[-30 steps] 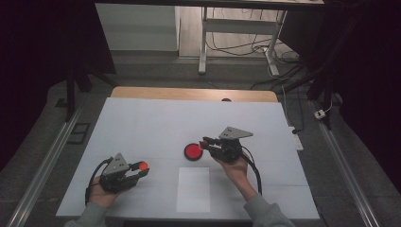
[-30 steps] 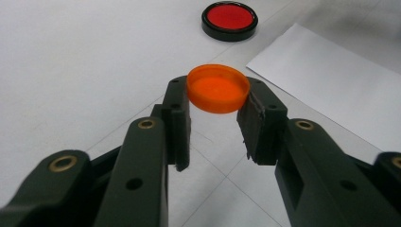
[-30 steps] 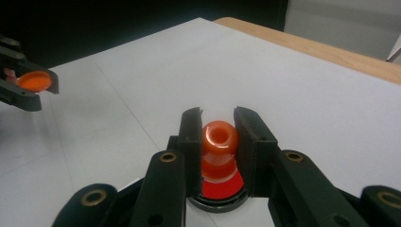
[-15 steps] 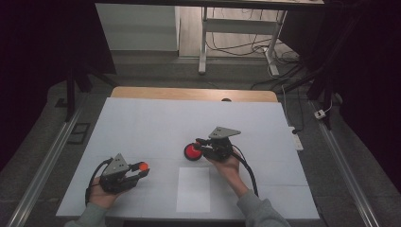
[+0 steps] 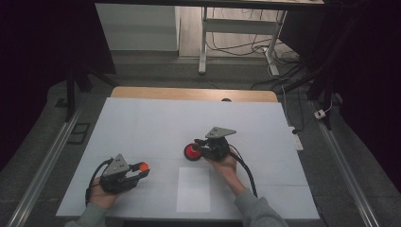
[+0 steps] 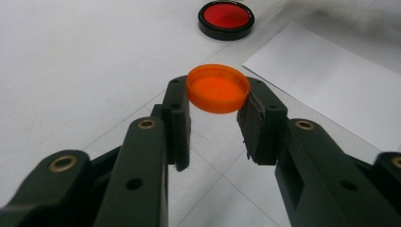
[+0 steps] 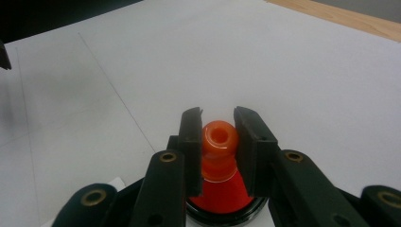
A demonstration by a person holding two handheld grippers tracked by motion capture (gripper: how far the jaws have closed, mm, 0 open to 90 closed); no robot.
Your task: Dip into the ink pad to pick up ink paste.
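item: your right gripper (image 5: 204, 147), jaws clamped on the neck of an orange bottle (image 7: 219, 151); since a second ago it has moved left and down, and the bottle now stands over the red-and-black lid (image 5: 192, 152), its foot hidden in the high view. item: your left gripper (image 5: 140, 171), unmoved, pinching an orange cap (image 6: 218, 88) above the white table (image 5: 156, 123). item: paper sheet (image 5: 194, 189), between your hands.

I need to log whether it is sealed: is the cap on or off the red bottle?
Off. The left gripper holds the orange cap, and the red bottle neck stands open between the right gripper jaws.
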